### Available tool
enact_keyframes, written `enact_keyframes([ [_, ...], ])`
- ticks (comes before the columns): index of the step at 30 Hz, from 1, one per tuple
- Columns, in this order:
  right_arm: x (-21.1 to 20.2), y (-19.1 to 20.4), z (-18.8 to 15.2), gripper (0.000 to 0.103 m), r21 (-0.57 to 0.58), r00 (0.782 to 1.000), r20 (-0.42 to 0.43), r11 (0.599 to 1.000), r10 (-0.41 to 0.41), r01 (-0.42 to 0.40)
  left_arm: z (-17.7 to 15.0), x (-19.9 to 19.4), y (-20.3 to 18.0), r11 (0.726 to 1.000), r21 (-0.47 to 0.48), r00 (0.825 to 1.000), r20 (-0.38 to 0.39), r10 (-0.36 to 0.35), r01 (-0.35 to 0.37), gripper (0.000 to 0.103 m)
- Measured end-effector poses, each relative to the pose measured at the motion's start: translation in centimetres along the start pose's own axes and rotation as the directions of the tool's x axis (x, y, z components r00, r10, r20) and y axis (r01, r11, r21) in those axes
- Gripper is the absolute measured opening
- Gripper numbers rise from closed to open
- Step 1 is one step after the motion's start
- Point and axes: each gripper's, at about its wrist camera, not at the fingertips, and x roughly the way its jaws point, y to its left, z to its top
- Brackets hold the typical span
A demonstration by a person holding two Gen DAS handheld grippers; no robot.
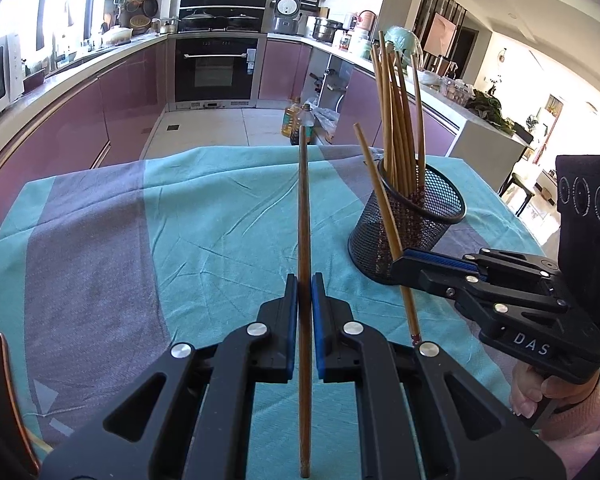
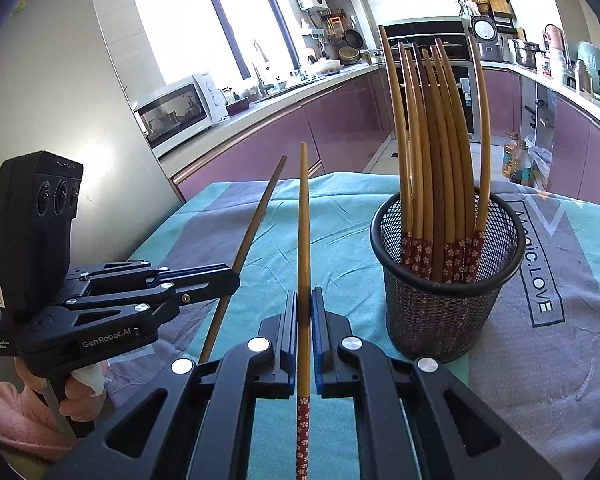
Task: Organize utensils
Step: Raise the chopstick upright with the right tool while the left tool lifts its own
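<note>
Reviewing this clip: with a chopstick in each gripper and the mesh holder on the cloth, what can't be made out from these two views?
- Left wrist view: the butt end of the dark chopstick in the left gripper is cut off by the bottom edge.
- Right wrist view: the patterned chopstick in the right gripper also runs off the bottom.
- Both views: the mesh holder hides its own floor and the lower ends of its chopsticks.
- The tablecloth covers the table.

A U-shaped kitchen with glossy mauve lower cabinets (image 1: 80, 120) runs under a pale countertop (image 2: 260, 108). A black built-in oven (image 1: 216, 68) sits at the far wall, a white microwave (image 2: 176, 112) stands on the counter beside a tall bright window (image 2: 204, 20). Pale floor tiles (image 1: 204, 124) catch daylight. A teal-and-grey striped tablecloth (image 1: 140, 220) covers the table.
</note>
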Motion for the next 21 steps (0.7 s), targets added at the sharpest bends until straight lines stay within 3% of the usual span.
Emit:
enact_keyframes([
  [8,1.2,0.8,-0.1,0.006,-0.024,0.999,-0.035,0.999,0.020,-0.021,-0.2,-0.8,-0.9,1.000,0.017,1.000,0.008,-0.008,0.008,0.008],
  [21,0.0,1.3,-0.4,0.006,-0.052,0.999,0.006,0.997,0.049,-0.049,-0.3,-0.3,-1.5,0.999,0.032,0.999,-0.020,-0.033,0.034,0.008],
])
